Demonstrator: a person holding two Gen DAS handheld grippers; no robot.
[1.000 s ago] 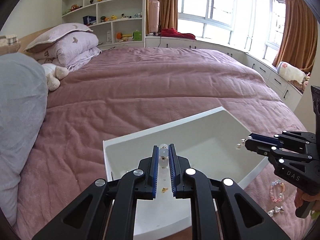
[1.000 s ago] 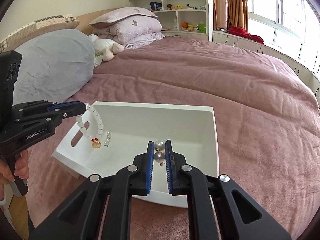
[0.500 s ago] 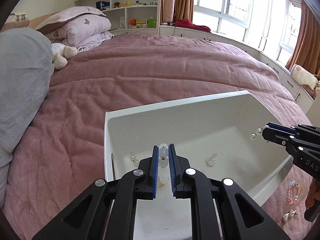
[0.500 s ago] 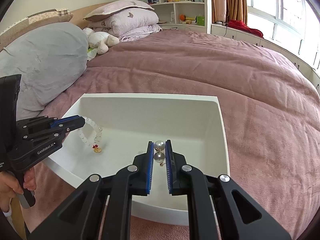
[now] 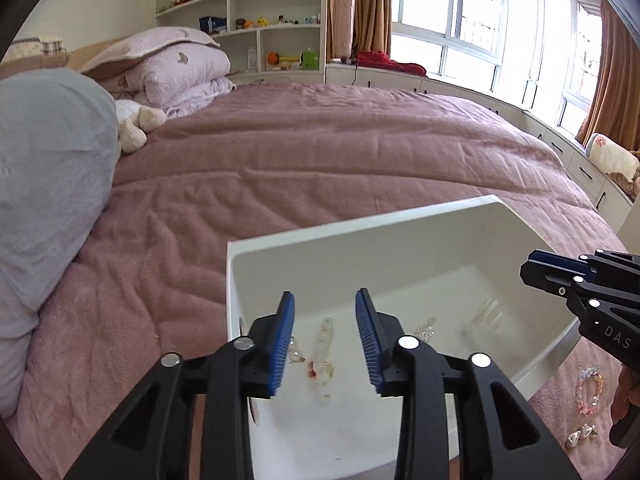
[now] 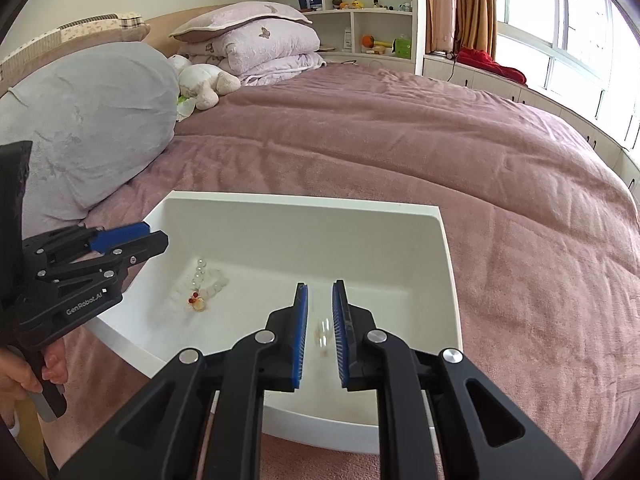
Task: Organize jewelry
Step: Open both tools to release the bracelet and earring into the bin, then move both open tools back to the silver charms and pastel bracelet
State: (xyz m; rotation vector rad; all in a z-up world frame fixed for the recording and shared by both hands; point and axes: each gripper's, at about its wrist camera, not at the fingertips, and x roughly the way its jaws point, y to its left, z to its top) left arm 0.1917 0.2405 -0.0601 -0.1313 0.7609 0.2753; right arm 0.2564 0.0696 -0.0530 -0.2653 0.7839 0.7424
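A white tray point(image 5: 360, 236) lies on the pink bedspread; it also shows in the right wrist view point(image 6: 448, 264). My left gripper point(image 5: 325, 300) is open above the tray's near left end. A clear bead bracelet point(image 5: 324, 352) with a red and gold charm lies on the tray floor below it, also seen in the right wrist view point(image 6: 202, 286). My right gripper point(image 6: 320, 290) is open over the tray. A blurred pearl earring point(image 6: 323, 330) is between and below its fingers, shown as a blur in the left wrist view point(image 5: 486, 318). A small crystal piece point(image 5: 425, 330) lies mid-tray.
A pastel bead bracelet point(image 5: 590, 390) and silver pieces point(image 5: 578, 436) lie on the bedspread right of the tray. A grey pillow point(image 6: 88, 128), folded quilts point(image 6: 264, 48) and a plush toy point(image 6: 204, 82) are at the bed's head. Shelves and windows stand beyond.
Both grippers have opened. The bead bracelet has dropped from the left gripper into the tray, and the pearl earring has left the right gripper's fingers and is blurred below them.
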